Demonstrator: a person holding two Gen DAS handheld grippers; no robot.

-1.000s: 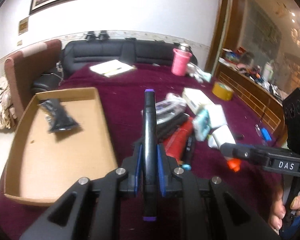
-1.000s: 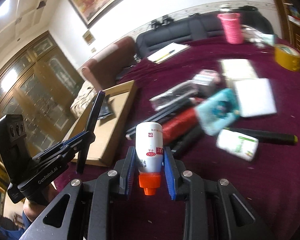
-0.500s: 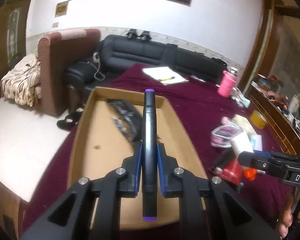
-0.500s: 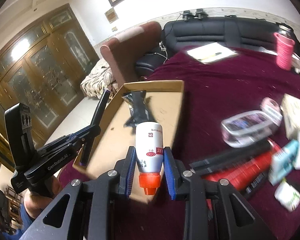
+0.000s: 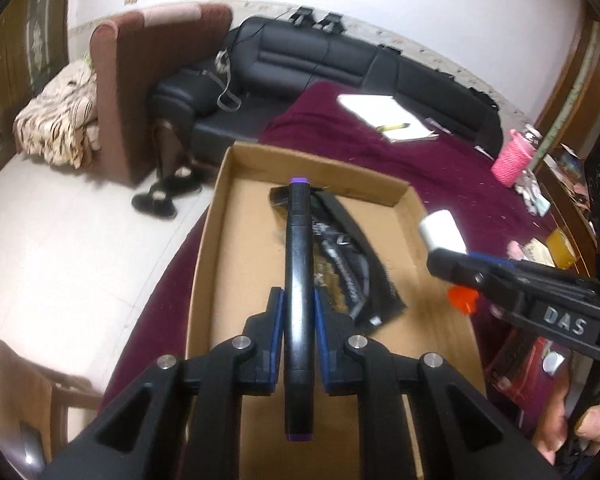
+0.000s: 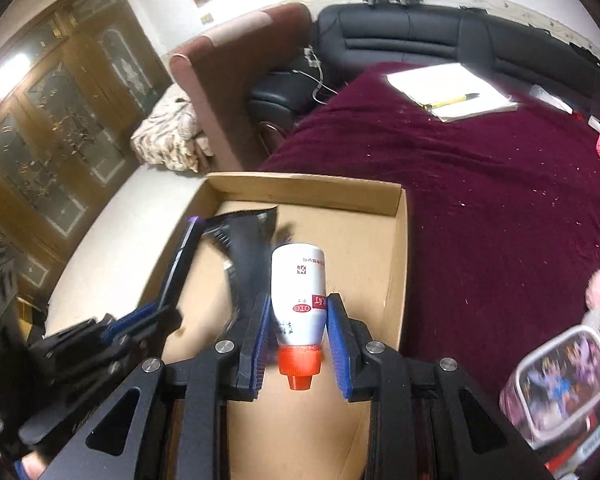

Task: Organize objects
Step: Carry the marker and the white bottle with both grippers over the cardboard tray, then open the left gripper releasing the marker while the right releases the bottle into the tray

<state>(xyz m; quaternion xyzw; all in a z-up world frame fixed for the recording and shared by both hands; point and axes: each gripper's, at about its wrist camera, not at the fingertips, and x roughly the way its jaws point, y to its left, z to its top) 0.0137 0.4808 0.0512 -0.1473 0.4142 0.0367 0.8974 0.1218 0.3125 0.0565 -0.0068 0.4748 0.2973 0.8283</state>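
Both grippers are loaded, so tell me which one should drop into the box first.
Probably the left. The left gripper holds the black marker over the middle of the cardboard box. The right gripper, clamping the white bottle, is nearer the box's right wall.

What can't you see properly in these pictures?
- The black packet in the cardboard box: in the left wrist view the marker crosses it, and its print is too blurred to read.
- The white bottle label: right wrist view, print too small to read beyond "OTC".
- The clear container: right wrist view, cut off by the picture's edge.
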